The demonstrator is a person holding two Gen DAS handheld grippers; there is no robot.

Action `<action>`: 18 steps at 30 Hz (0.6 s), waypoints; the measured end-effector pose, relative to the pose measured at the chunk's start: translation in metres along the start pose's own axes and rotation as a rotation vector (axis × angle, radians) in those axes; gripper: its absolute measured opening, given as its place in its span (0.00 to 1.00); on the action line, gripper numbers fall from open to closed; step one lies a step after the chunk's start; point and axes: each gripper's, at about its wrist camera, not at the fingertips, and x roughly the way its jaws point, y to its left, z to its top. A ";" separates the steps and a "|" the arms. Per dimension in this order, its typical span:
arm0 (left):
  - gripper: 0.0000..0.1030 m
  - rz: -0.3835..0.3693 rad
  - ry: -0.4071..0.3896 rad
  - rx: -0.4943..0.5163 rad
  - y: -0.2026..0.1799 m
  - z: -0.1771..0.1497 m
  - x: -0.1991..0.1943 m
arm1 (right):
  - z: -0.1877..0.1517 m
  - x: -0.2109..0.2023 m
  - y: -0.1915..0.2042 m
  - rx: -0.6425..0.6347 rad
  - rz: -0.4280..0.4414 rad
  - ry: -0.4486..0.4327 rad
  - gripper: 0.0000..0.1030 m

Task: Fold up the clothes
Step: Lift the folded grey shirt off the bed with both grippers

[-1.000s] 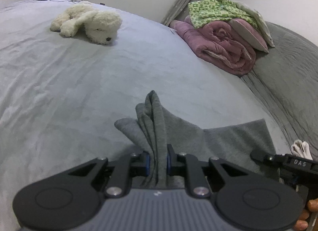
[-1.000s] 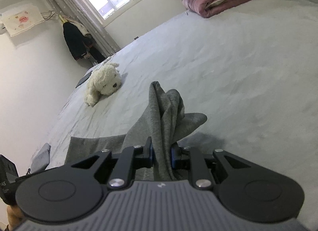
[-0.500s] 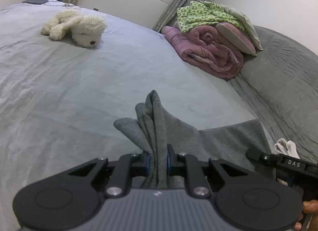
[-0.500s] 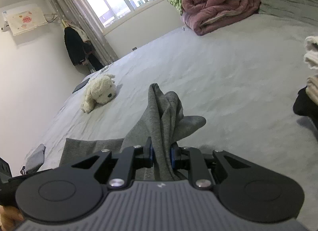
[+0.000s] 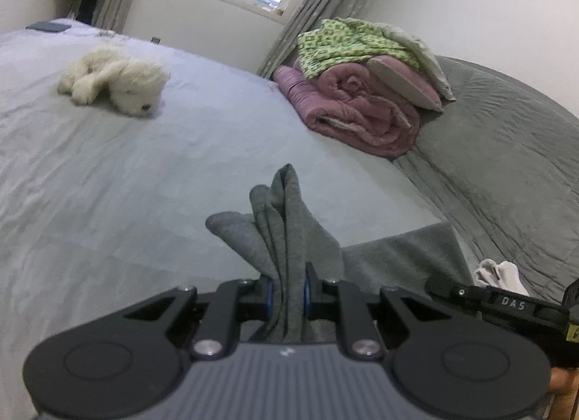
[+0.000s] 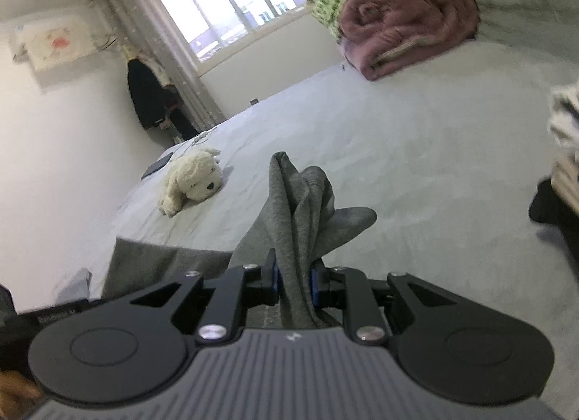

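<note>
Bed w/ grey sheet fills both views; pink quilt roll at its far end. Grey garment lies at near edge, far side from the quilt, two bunched corners lifted. Left gripper & right gripper: jaws closed on that cloth. Both have risen a bit vs a sec ago, so the fold-over is prob starting.
</note>
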 end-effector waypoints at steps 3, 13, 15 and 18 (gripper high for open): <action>0.14 -0.015 -0.009 -0.019 -0.003 0.006 -0.001 | 0.008 -0.008 -0.003 -0.023 -0.007 -0.024 0.19; 0.14 -0.097 -0.062 0.023 -0.059 0.014 0.002 | 0.044 -0.061 -0.025 -0.125 0.021 -0.083 0.19; 0.14 -0.128 -0.065 0.011 -0.074 0.015 0.007 | 0.051 -0.074 -0.036 -0.096 0.016 -0.115 0.19; 0.14 -0.172 -0.059 -0.010 -0.098 0.015 0.017 | 0.063 -0.094 -0.053 -0.076 -0.009 -0.162 0.18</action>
